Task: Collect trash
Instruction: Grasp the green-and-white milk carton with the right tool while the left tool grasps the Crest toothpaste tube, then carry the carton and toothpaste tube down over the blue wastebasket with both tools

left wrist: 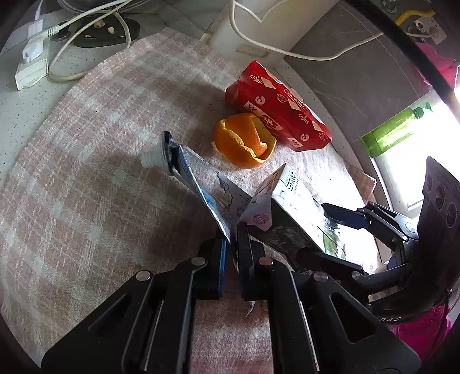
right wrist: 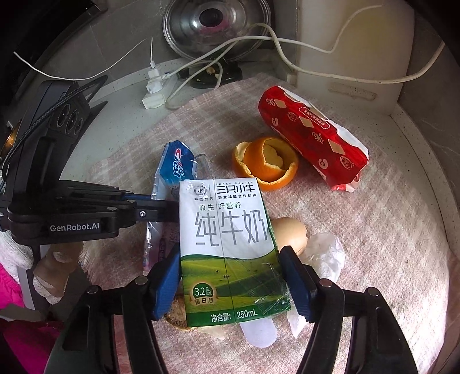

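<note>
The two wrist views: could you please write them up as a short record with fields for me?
surface: pink checked cloth on a speckled counter
left gripper: shut on the flattened toothpaste tube
right gripper: jaws on either side of the milk carton; contact unclear
still lying loose: orange peel, red tissue pack, eggshell, clear plastic scrap
background: power strip, white cables, pot lid

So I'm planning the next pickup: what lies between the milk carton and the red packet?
The orange peel, in the right wrist view, just beyond the milk carton and beside the red packet.
</note>
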`<state>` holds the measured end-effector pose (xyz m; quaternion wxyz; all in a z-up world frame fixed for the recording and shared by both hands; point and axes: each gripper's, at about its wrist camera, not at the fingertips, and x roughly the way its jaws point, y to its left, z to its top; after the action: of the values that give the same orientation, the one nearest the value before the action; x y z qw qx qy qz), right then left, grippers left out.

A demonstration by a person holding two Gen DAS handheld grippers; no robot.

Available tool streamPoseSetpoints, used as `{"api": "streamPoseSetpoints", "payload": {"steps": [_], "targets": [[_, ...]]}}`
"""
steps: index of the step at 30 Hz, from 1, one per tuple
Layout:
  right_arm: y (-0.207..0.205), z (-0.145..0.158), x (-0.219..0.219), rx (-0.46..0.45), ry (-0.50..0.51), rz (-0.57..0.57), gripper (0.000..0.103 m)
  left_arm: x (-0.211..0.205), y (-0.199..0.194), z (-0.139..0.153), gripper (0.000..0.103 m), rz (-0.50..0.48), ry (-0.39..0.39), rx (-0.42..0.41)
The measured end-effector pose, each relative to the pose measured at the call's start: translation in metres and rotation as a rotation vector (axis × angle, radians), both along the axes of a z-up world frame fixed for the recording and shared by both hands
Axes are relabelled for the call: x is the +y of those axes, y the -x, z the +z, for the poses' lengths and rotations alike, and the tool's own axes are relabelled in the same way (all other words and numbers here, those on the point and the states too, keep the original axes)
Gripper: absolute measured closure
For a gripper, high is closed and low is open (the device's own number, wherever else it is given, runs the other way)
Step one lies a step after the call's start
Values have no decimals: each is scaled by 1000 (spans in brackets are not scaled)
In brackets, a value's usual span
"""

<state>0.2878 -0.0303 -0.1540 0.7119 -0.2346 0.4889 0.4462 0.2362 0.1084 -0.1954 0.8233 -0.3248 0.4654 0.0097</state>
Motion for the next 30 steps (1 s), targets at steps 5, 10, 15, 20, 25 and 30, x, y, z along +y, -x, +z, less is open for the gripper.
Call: {"api": "streamPoseSetpoints", "payload": {"steps": [5,10,15,20,25,30], "targets": [[3,7,-4,-3,-34,-21,35,2,11,5,100,1,-1,-11],[1,17,-11,-7,-89,-80,36,2,25,10,101,-9,-37,-17],[4,27,-20,-11,-139,-138,36,4,40,16,101,-18,-52,-26],[13,38,-33,-16,-177,-183,36,4,56,24,101,-37,-58,-39],[29,48,-48,-21,-218,-235,37,1,75,32,101,-64,-56,-52],[48,56,-62,-13,-258,-283,37,-3,96,39,101,-88,-45,-68]]}}
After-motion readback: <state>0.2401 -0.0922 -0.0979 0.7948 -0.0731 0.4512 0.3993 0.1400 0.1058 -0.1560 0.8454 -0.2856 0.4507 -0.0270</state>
